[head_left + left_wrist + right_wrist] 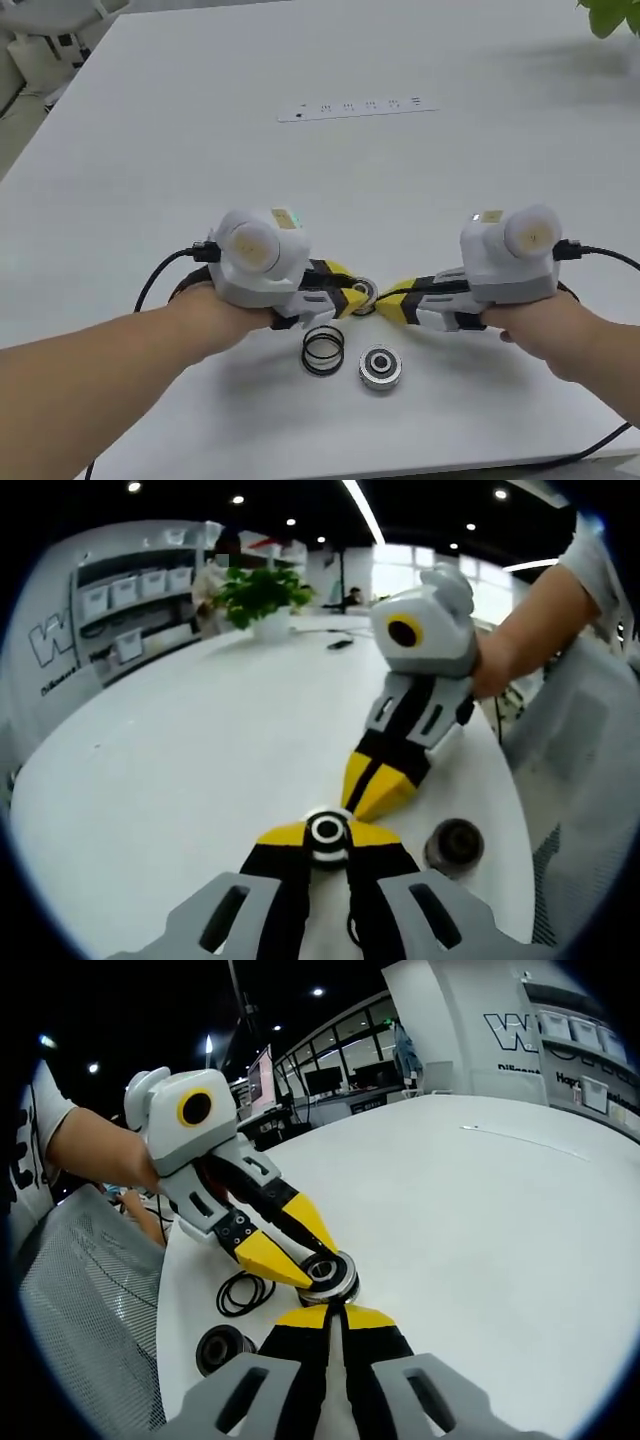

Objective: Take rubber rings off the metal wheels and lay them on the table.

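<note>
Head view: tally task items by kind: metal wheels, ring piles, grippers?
Metal wheels: 2, held wheel in left gripper, loose wheel lying flat.
Rubber-ring pile: 1, rings overlap, uncountable.
Grippers: 2, left gripper plus right gripper.
Total: 5.

1. Your white-bodied left gripper (350, 298) and right gripper (388, 297) carry black jaws tipped yellow.
2. The round silver metal wheel (333, 1274) shows a black rim.
3. Your plain white table (400, 170) sets off thin black rubber rings (322, 350).
</note>
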Available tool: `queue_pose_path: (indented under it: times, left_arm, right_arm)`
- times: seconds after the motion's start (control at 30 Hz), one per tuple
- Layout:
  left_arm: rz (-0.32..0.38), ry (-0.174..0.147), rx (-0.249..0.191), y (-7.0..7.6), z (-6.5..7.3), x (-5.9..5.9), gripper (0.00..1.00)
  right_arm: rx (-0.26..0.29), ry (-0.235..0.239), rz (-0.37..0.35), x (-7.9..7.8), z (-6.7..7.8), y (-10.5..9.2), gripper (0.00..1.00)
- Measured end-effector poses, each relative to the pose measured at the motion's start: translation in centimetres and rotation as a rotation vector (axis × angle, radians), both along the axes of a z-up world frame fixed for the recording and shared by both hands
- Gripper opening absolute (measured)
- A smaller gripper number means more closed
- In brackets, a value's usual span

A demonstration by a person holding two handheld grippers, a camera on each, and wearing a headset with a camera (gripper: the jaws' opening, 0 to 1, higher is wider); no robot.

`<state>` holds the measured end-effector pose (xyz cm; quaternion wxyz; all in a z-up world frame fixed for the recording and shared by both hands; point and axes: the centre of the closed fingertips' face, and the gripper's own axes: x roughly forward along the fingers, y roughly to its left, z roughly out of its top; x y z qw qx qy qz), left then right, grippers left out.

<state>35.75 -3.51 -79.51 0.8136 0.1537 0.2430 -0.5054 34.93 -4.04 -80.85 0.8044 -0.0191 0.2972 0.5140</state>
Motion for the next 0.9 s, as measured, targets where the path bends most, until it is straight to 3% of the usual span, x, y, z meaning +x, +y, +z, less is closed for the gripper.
queue_pose_path:
  times: [0.2, 0.27, 0.43, 0.9]
  left_arm:
    - [0.001, -0.010, 0.022, 0.1, 0.0, -0.1, 0.13]
    - [0.000, -0.012, 0.024, 0.1, -0.1, -0.3, 0.13]
    - [0.008, -0.020, 0.035, 0.1, -0.1, -0.3, 0.12]
    - [0.028, -0.036, 0.056, -0.1, -0.1, -0.3, 0.12]
  right_arm:
    - [0.038, 0.065, -0.059, 0.6, 0.0, -0.3, 0.00]
    - [0.071, 0.121, -0.096, 0.8, 0.2, -0.5, 0.00]
    - [0.172, 0.182, -0.169, 1.5, 1.2, -1.0, 0.00]
    - [0.194, 0.214, -0.191, 0.5, 1.6, -0.3, 0.00]
